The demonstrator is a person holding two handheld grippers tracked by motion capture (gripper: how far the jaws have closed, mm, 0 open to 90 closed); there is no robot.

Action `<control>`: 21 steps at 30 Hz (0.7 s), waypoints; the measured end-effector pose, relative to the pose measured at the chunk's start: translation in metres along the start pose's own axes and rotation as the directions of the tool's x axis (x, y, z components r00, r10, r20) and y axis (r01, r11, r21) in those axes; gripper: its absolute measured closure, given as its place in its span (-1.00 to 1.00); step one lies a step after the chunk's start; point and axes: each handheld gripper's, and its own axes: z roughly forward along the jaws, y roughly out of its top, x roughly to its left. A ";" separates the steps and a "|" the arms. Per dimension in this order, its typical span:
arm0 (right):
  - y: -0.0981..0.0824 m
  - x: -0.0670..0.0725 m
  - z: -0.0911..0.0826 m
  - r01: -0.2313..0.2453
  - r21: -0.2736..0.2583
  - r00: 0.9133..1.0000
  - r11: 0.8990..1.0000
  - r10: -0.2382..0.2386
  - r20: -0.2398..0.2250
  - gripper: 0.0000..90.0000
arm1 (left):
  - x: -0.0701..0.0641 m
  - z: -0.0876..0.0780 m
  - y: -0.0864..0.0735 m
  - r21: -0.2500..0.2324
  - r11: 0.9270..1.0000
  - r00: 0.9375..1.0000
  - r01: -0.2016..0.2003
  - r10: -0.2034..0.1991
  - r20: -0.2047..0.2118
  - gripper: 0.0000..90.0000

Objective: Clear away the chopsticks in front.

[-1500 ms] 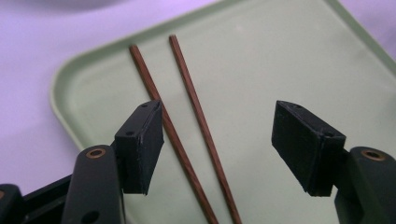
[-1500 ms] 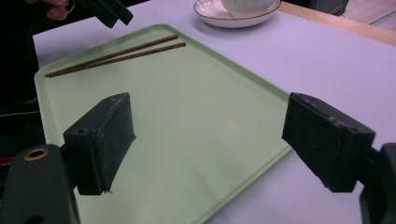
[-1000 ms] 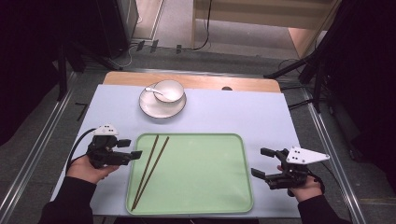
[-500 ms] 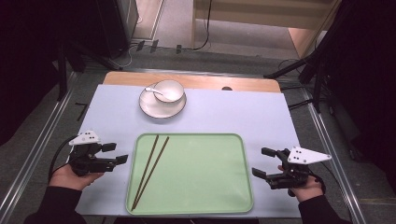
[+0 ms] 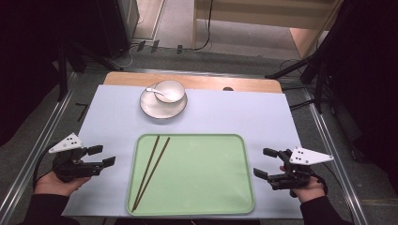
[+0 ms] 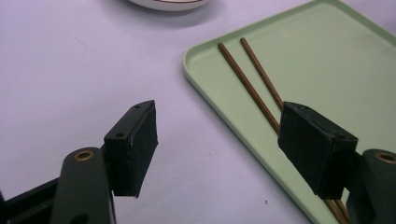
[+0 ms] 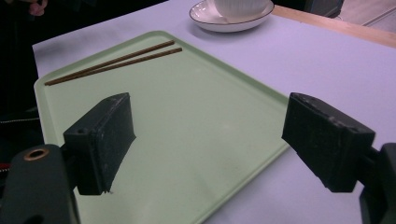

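Observation:
Two brown chopsticks point(image 5: 151, 169) lie side by side along the left part of a light green tray point(image 5: 206, 187). My left gripper point(image 5: 103, 156) is over the lavender table left of the tray, open and empty, pointing right. In the left gripper view its jaws point(image 6: 224, 140) stand wide, with the tray's corner point(image 6: 196, 65) and the chopsticks point(image 6: 247, 84) ahead. My right gripper point(image 5: 263, 162) hangs open and empty just right of the tray, pointing left. In the right gripper view its wide jaws point(image 7: 210, 135) frame the tray point(image 7: 187, 93), with the chopsticks point(image 7: 116, 60) at its far side.
A white bowl point(image 5: 170, 90) with a spoon point(image 5: 155, 91) in it sits on a saucer point(image 5: 151, 108) at the back of the table; the saucer point(image 7: 210, 22) also shows far off. The lavender mat point(image 5: 244, 117) has bare wood behind it. Metal rails run down both sides.
My left gripper has drawn back leftward from the tray's left edge toward the table's left side. The right gripper and the chopsticks have stayed put.

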 end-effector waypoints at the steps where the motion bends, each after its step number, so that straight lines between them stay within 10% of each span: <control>1: 0.000 0.000 0.000 -0.001 0.001 1.000 1.000 0.001 -0.001 -0.63 | 0.000 0.000 0.000 0.004 1.000 1.000 0.001 -0.001 -0.001 -0.35; 21: 0.000 0.000 0.001 0.002 0.012 1.000 1.000 -0.002 -0.007 -0.63 | 0.000 0.003 -0.001 0.011 1.000 1.000 -0.003 0.003 0.003 -0.36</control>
